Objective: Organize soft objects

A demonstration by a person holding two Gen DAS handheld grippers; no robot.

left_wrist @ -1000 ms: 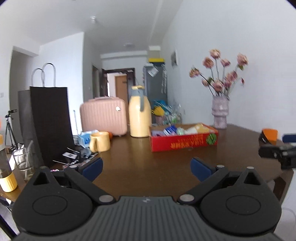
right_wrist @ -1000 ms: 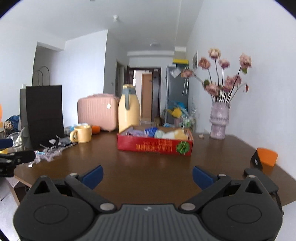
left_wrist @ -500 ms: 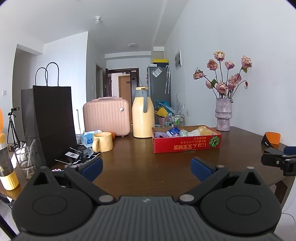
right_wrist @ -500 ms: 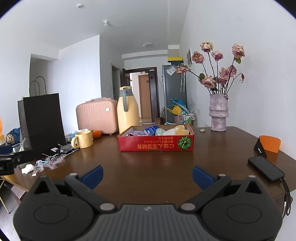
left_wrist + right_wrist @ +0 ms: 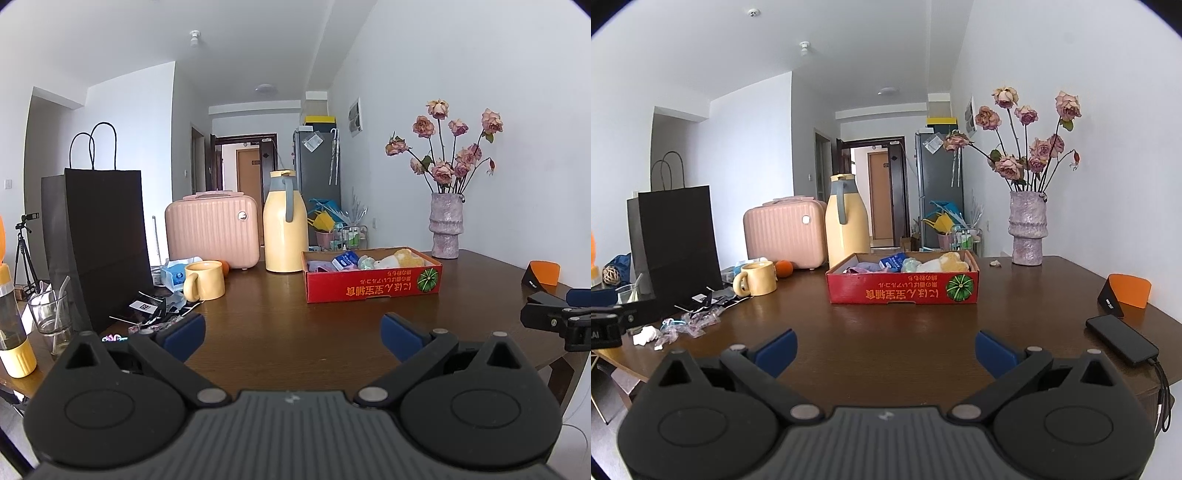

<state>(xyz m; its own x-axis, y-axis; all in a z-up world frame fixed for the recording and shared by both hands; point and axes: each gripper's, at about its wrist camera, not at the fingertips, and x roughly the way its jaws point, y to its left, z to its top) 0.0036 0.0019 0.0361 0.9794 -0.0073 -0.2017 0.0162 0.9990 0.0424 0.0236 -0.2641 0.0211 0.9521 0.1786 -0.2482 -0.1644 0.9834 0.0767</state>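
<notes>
Left wrist view: red box of soft objects mid-surface, long axis crosswise — left gripper level, fingers wide apart, empty; right gripper likewise.

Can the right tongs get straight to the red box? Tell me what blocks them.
Probably yes. The right tongs are open and empty, and only bare table lies between them and the red box. The phone and mug sit off to the sides.

Soft toys (pale, heaped) fill red box.
</notes>
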